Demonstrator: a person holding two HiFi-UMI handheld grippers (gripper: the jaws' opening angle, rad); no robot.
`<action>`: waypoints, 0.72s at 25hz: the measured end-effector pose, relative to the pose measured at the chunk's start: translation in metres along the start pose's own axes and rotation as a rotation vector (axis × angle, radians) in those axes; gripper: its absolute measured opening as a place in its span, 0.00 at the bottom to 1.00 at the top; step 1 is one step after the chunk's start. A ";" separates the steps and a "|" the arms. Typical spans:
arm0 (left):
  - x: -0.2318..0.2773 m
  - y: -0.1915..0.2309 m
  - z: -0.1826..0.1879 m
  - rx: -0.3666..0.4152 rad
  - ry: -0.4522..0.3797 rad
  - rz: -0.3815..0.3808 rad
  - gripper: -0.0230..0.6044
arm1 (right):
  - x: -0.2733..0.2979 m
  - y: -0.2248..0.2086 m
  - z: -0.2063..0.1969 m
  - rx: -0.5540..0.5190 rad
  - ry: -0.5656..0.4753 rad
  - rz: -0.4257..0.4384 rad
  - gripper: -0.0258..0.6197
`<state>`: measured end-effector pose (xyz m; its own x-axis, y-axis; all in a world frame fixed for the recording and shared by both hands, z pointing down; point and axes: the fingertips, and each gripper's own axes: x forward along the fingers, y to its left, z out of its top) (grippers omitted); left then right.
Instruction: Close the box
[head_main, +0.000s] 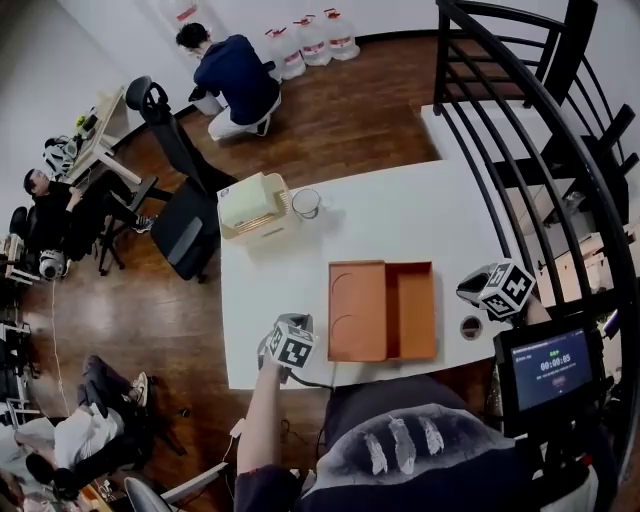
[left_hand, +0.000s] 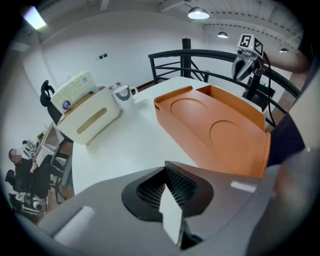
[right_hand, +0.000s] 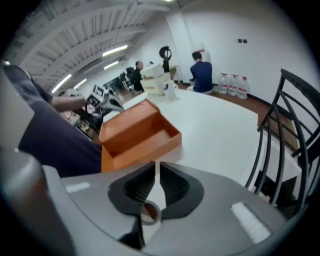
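Note:
The orange box (head_main: 382, 310) lies open on the white table (head_main: 400, 220). Its lid, with two round impressions, is folded out flat to the left, and the tray is on the right. The box also shows in the left gripper view (left_hand: 215, 130) and the right gripper view (right_hand: 137, 132). My left gripper (head_main: 290, 345) hovers at the table's front edge, just left of the lid; its jaws (left_hand: 167, 172) are shut and hold nothing. Off the tray's right side, near the table's right edge, my right gripper (head_main: 505, 288) has its jaws (right_hand: 156, 167) closed and empty.
A cream tissue box (head_main: 252, 205) and a glass cup (head_main: 306, 203) stand at the table's far left corner. A small round ring (head_main: 471, 327) lies near the right gripper. A black railing (head_main: 540, 120) runs along the right. A small screen (head_main: 550, 368) sits front right. People and office chairs (head_main: 185, 230) are left.

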<state>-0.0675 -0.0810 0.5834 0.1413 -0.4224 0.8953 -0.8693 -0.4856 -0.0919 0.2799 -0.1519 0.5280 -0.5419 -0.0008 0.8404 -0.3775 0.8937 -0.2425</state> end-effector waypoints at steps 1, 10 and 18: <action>0.004 -0.001 -0.002 0.008 0.006 -0.012 0.06 | 0.009 -0.002 -0.017 -0.043 0.063 -0.018 0.09; 0.027 -0.013 -0.024 0.056 0.049 -0.068 0.06 | 0.049 0.008 -0.087 -0.185 0.272 -0.003 0.05; 0.062 -0.021 0.007 0.017 0.083 -0.089 0.06 | 0.059 -0.033 -0.095 -0.216 0.360 0.050 0.05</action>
<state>-0.0368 -0.1023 0.6381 0.1770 -0.3124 0.9333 -0.8471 -0.5312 -0.0172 0.3310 -0.1387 0.6316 -0.2442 0.1677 0.9551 -0.1701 0.9623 -0.2124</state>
